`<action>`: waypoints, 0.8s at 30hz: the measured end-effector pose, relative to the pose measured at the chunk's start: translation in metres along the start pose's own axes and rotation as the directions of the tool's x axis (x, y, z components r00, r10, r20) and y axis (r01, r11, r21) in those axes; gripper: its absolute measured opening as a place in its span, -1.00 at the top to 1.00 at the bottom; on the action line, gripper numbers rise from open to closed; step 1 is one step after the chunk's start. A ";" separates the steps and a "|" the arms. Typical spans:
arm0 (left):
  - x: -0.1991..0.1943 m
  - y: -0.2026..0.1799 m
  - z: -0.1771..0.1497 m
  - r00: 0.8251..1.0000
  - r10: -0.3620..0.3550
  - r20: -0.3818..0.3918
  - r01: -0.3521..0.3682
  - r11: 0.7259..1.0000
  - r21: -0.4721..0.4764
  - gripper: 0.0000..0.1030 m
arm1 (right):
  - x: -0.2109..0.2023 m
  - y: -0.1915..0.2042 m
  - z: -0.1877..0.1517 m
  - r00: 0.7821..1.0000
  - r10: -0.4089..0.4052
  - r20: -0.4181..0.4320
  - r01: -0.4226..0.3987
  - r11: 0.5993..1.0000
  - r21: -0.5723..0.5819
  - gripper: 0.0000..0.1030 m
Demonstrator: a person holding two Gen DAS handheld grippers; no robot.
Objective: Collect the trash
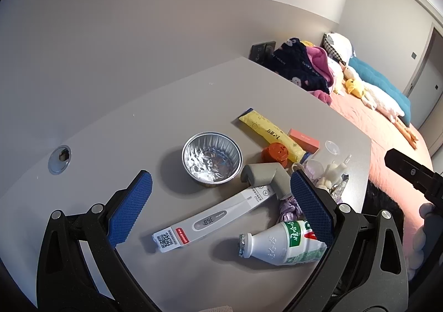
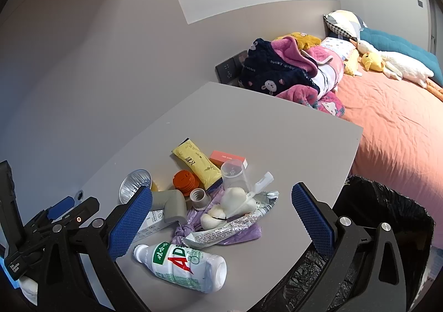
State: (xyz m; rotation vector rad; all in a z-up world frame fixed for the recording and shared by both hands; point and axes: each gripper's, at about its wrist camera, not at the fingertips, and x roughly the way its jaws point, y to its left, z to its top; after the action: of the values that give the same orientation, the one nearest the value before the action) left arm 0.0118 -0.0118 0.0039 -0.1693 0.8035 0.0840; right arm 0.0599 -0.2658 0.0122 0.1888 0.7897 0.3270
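Trash lies heaped on a grey table (image 1: 138, 123). A white AD milk bottle (image 1: 279, 242) lies on its side nearest me; it also shows in the right wrist view (image 2: 182, 265). A foil bowl (image 1: 211, 159), a white thermometer box (image 1: 216, 220), a grey foam corner piece (image 1: 265, 173), an orange cap (image 1: 277, 152), a yellow packet (image 1: 272, 134) and a pink box (image 1: 303, 140) lie around it. A clear cup (image 2: 235, 173), cotton balls (image 2: 235, 198), a purple bag (image 2: 243, 231) and a wrapper (image 2: 221, 231) sit in the right wrist view. My left gripper (image 1: 221, 209) is open above the thermometer box. My right gripper (image 2: 221, 223) is open above the heap.
A bin lined with a black bag (image 2: 387, 206) stands at the table's right edge. A bed with a salmon cover (image 2: 401, 123), piled clothes (image 2: 282, 71) and plush toys (image 2: 387, 62) lies beyond. A cable hole (image 1: 59, 158) sits in the table at left. A grey wall runs behind.
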 end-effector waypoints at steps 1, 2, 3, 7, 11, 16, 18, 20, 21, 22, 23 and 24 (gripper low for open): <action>0.000 0.000 0.000 1.000 -0.001 0.000 0.001 1.000 0.000 -0.87 | 0.000 0.000 0.000 1.000 0.001 0.001 -0.001 1.000 0.001 -0.95; 0.000 0.000 0.000 1.000 0.000 0.000 0.000 1.000 0.000 -0.87 | 0.000 0.000 0.000 1.000 0.000 0.001 0.000 1.000 0.001 -0.95; 0.000 0.000 0.000 1.000 0.000 0.001 0.000 1.000 -0.001 -0.87 | 0.000 0.000 0.000 1.000 -0.001 0.001 0.001 1.000 0.000 -0.95; -0.001 -0.001 0.000 1.000 0.000 0.003 0.000 1.000 0.001 -0.87 | 0.000 0.001 0.000 1.000 0.000 0.000 0.000 1.000 -0.001 -0.95; -0.001 -0.001 0.000 1.000 -0.001 0.004 0.001 1.000 0.000 -0.87 | 0.000 0.000 0.001 1.000 0.000 0.000 0.000 1.000 0.000 -0.95; -0.003 0.000 0.000 1.000 -0.008 0.007 0.008 1.000 0.002 -0.87 | 0.000 0.000 0.000 1.000 -0.001 0.000 0.001 1.000 -0.001 -0.95; -0.003 0.001 0.000 1.000 -0.010 0.008 0.010 1.000 0.002 -0.87 | -0.001 -0.001 0.000 1.000 -0.002 0.000 0.002 1.000 0.001 -0.95; -0.003 0.001 0.000 1.000 -0.011 0.006 0.011 1.000 0.003 -0.87 | -0.001 -0.001 0.000 1.000 -0.002 0.000 0.002 1.000 0.001 -0.95; -0.002 0.001 0.000 1.000 -0.011 0.005 0.011 1.000 0.003 -0.87 | -0.001 -0.001 0.000 1.000 -0.001 -0.001 0.001 1.000 0.001 -0.95; -0.002 0.001 0.000 1.000 -0.012 0.006 0.012 1.000 0.003 -0.87 | -0.001 -0.002 0.000 1.000 -0.001 -0.001 0.001 1.000 0.002 -0.95; -0.002 0.001 0.000 1.000 -0.012 0.005 0.012 1.000 0.004 -0.87 | -0.001 -0.002 0.000 1.000 -0.001 -0.001 0.001 1.000 0.002 -0.95; -0.003 0.001 0.000 1.000 -0.012 0.006 0.012 1.000 0.002 -0.87 | -0.001 -0.002 0.000 1.000 -0.001 -0.001 0.001 1.000 0.002 -0.95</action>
State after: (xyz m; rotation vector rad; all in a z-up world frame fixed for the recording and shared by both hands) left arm 0.0101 -0.0105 0.0060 -0.1717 0.7968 0.0718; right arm 0.0595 -0.2682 0.0122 0.1905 0.7910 0.3250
